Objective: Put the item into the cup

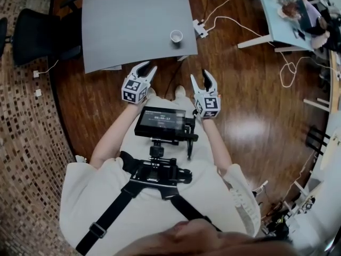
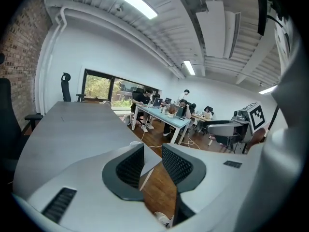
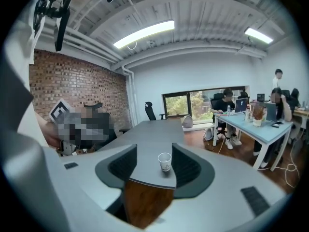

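Observation:
A small white paper cup point(image 1: 176, 36) stands near the front right corner of the grey table point(image 1: 133, 20). In the right gripper view the cup point(image 3: 164, 161) appears upright between the two jaws, some way ahead on the table point(image 3: 154, 134). My left gripper point(image 1: 146, 68) hovers just off the table's front edge, open and empty. Short of the table and below the cup, my right gripper point(image 1: 202, 78) is also open and empty. The left gripper point(image 2: 153, 151) looks past the table corner point(image 2: 72, 124) onto wooden floor. The right gripper point(image 3: 154, 151) holds nothing. No loose item shows in any view.
A black office chair point(image 1: 37, 36) stands left of the table. A power strip with white cables point(image 1: 200, 28) lies on the wooden floor to the right. A light blue desk point(image 1: 287, 9) with seated people is at the far right. A monitor point(image 1: 162, 122) hangs on the person's chest rig.

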`<state>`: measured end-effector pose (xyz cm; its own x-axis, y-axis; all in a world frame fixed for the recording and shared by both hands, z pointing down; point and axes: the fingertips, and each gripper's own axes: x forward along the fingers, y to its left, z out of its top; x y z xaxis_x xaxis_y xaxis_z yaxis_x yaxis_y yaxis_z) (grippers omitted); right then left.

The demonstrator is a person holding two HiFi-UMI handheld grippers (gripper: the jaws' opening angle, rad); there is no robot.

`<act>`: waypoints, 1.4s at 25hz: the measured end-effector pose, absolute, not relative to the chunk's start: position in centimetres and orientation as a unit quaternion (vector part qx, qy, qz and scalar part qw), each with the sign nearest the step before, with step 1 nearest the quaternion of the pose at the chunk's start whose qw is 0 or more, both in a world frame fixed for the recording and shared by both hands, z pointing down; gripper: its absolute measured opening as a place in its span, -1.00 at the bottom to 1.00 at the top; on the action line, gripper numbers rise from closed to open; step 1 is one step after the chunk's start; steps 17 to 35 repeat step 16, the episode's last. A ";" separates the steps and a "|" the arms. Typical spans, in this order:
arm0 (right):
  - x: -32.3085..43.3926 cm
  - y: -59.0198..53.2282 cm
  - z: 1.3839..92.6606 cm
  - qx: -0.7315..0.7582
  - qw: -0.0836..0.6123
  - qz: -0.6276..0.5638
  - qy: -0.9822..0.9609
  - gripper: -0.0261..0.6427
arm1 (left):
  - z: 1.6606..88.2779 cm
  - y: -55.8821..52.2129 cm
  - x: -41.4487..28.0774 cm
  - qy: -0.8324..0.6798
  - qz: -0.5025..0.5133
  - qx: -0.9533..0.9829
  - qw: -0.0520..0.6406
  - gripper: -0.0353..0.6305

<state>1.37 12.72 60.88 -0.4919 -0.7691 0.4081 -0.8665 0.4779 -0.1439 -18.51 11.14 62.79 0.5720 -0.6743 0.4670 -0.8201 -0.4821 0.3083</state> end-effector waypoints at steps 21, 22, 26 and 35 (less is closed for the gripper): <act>0.7 12.1 61.4 0.460 0.152 0.158 -0.861 -0.20 | 63.3 11.5 -18.7 -0.450 0.149 0.841 0.262 -0.54; 0.7 12.1 61.4 0.460 0.152 0.158 -0.861 -0.20 | 63.3 11.5 -18.7 -0.450 0.149 0.841 0.262 -0.54; 0.7 12.1 61.4 0.460 0.152 0.158 -0.861 -0.20 | 63.3 11.5 -18.7 -0.450 0.149 0.841 0.262 -0.54; 0.7 12.1 61.4 0.460 0.152 0.158 -0.861 -0.20 | 63.3 11.5 -18.7 -0.450 0.149 0.841 0.262 -0.54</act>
